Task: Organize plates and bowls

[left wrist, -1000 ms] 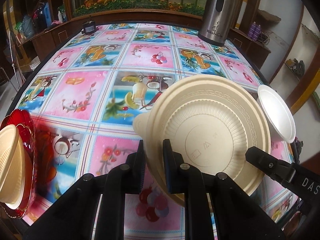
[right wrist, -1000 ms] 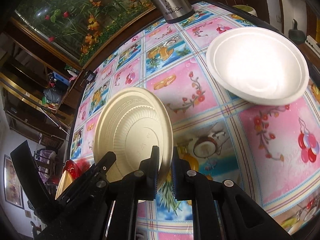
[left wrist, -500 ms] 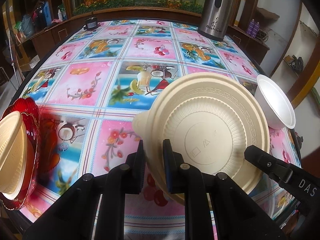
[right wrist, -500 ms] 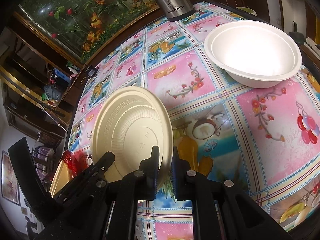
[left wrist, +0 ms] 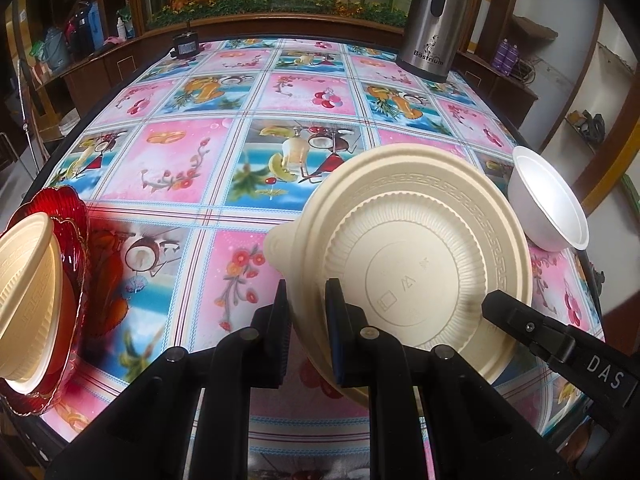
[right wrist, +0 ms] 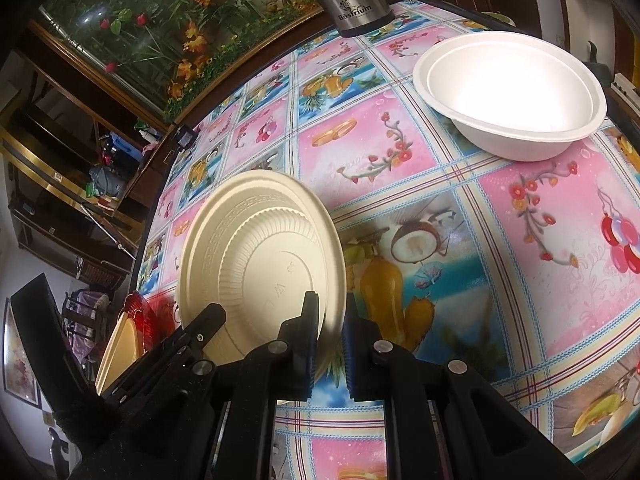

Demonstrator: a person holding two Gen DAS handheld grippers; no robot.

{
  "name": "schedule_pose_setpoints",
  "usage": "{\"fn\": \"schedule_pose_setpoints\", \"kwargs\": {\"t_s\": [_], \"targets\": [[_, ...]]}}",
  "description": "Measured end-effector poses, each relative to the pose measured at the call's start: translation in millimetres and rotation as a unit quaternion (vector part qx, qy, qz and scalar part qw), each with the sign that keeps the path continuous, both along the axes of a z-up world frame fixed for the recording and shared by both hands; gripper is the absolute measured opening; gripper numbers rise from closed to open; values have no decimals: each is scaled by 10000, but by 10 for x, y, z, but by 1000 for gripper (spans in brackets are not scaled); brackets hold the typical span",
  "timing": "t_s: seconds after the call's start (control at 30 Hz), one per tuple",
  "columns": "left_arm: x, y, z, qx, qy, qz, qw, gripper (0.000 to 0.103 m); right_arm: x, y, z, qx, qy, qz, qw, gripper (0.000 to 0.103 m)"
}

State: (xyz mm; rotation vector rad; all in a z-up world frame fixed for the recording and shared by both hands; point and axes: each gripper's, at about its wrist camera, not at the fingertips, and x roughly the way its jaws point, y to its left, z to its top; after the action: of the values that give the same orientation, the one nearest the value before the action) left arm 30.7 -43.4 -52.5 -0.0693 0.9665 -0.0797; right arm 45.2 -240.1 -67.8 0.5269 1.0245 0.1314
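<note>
A cream plastic bowl hangs tilted on edge over the table's near side, its ribbed underside facing the left wrist camera. My left gripper is shut on its near rim. My right gripper is shut on the opposite rim of the same bowl. Each gripper shows in the other's view: the right gripper at the bowl's lower right, the left gripper at its lower left. A white foam bowl, apparently two nested, stands on the tablecloth to the right. A red glass dish holds another cream bowl at the left edge.
A steel thermos stands at the table's far right and a small black device at the far left. The flowered tablecloth covers the table. Wooden shelves and a planter ring the far side.
Both grippers and the cream bowl have drifted slightly back and down over the table. Both grips look the same as before.
</note>
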Motion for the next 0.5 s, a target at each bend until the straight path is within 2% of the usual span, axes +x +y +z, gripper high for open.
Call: {"fn": "schedule_pose_setpoints", "kwargs": {"t_s": [0.5], "targets": [[-137,113,77,-133,-137,3,9998,14,-66,61,21,72,-109,86,9999,11]]}}
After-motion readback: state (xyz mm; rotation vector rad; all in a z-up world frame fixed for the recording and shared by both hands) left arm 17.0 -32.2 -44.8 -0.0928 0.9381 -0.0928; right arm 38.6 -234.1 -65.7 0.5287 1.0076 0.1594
